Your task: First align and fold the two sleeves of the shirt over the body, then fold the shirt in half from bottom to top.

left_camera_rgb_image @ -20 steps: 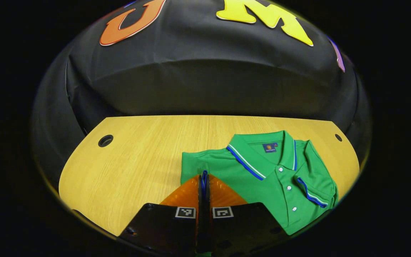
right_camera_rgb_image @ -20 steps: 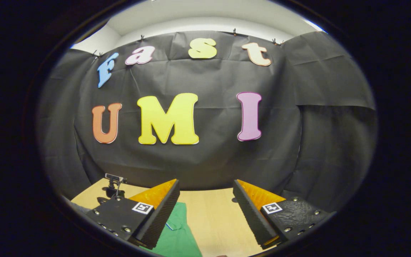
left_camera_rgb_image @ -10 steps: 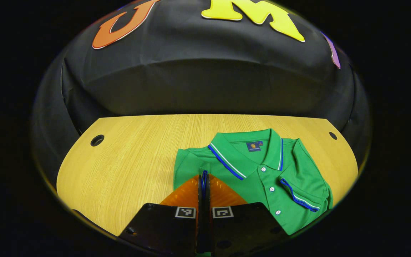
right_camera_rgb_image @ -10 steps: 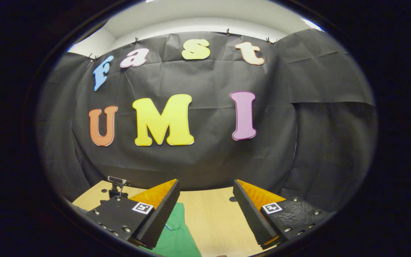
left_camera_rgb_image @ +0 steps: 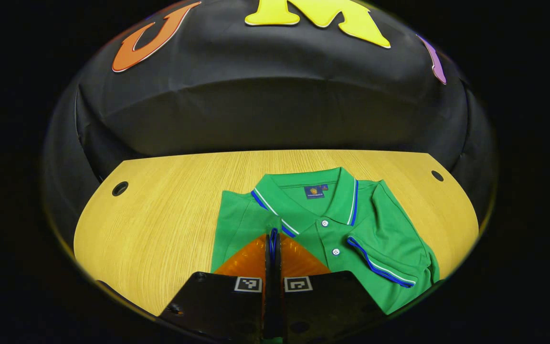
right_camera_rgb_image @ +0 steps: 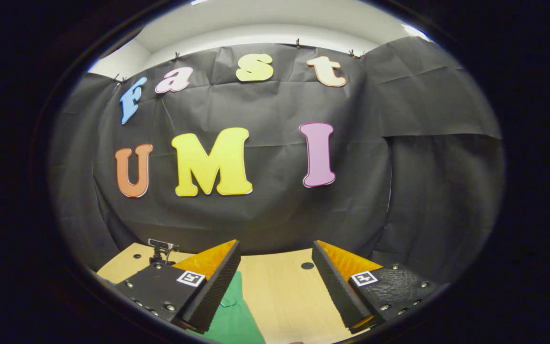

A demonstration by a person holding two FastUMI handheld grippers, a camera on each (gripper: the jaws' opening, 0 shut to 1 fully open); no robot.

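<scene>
A green polo shirt (left_camera_rgb_image: 325, 222) with blue-and-white trim lies collar-up on the wooden table (left_camera_rgb_image: 160, 220). One sleeve (left_camera_rgb_image: 385, 260) is folded across its body at the right of the left gripper view. My left gripper (left_camera_rgb_image: 273, 235) is shut on the other sleeve's blue-edged cuff (left_camera_rgb_image: 273, 241), holding it over the shirt's left chest just below the collar. My right gripper (right_camera_rgb_image: 275, 260) hangs open above the table, nothing between its fingers; a strip of the shirt (right_camera_rgb_image: 232, 315) shows beside its left finger.
Cable holes (left_camera_rgb_image: 120, 188) (left_camera_rgb_image: 437, 176) sit near the table's far corners. A small camera on a stand (right_camera_rgb_image: 160, 251) is at the table's far left in the right gripper view. Black cloth walls close in behind the table edge.
The shirt has slid leftward in the left gripper view: my left gripper carried the cuff farther across toward the collar and buttons. The right gripper stays open, drifting slightly.
</scene>
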